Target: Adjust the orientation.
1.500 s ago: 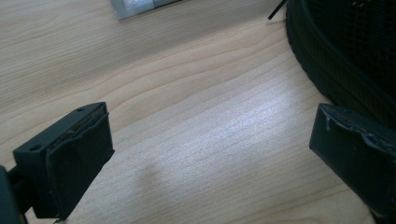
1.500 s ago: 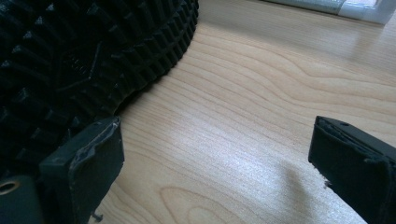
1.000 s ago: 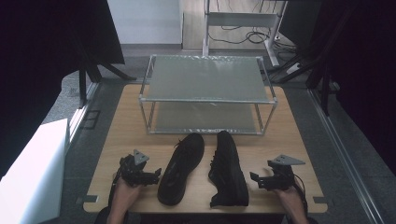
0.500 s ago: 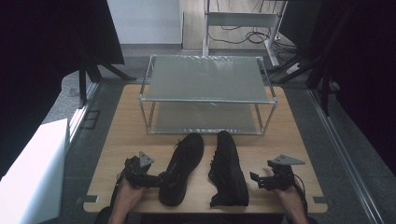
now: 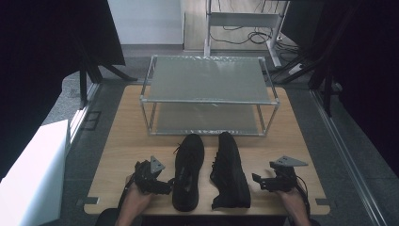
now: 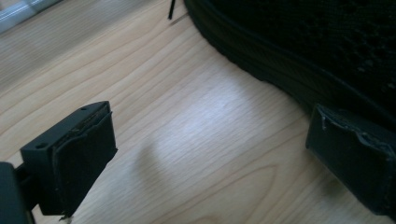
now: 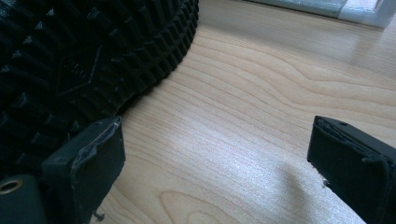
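While both shoes lie side by side near the rack [image 5: 209, 101], the left gripper [image 5: 162, 184] and right gripper [image 5: 258, 181] flank the left shoe [image 5: 187, 172] and right shoe [image 5: 230, 170], jaws wide apart and empty, ready to grasp.

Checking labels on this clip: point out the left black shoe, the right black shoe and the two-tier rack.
left black shoe [image 5: 187, 172], high view, on its laced upper
right black shoe [image 5: 229, 169], high view, on its upper
two-tier rack [image 5: 207, 78], high view, on its top shelf
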`<state>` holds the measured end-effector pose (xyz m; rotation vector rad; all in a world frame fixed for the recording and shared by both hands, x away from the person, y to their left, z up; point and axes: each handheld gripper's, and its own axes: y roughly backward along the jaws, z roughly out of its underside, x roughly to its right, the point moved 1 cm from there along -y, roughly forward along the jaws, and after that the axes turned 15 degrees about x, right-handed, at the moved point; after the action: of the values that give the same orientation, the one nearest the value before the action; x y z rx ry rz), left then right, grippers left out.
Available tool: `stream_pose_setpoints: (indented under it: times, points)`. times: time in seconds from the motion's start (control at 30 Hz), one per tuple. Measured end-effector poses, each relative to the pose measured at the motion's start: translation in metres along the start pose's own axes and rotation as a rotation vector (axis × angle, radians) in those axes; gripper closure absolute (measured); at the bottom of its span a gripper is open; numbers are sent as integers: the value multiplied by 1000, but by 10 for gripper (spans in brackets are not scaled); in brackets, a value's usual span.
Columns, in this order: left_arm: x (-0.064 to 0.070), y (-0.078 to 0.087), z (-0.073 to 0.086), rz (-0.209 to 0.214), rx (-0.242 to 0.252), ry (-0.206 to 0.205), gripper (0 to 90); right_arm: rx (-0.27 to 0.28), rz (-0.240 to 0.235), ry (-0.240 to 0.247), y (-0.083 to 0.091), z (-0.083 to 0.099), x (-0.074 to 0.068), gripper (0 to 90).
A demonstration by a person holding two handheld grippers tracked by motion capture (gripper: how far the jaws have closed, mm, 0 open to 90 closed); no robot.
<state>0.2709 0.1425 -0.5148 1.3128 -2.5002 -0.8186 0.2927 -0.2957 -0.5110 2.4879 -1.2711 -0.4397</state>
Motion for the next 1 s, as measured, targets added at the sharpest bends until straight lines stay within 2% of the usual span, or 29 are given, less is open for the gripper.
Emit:
stream_pose_setpoints:
  times: [0.4, 0.5, 0.53, 0.67, 0.77, 1.0]
  points:
    - [11, -8, -4, 22, -1, -23, 4, 2, 2, -1, 0, 0, 0, 43]
    - [10, -8, -4, 25, 0, -20, 0, 2, 3, -2, 0, 0, 0, 43]
    - [8, -6, -4, 25, 8, -6, 0, 8, 5, -6, 1, 0, 1, 44]
    - [4, -2, -5, 4, 31, 10, 0, 11, 2, -11, 2, -1, 2, 43]
    - [-4, 3, -4, -36, 48, 41, 0, 15, 3, -13, 2, -2, 2, 43]
    - [-13, 7, -2, -62, 73, 71, 0, 26, -2, -11, 5, -10, 1, 11]
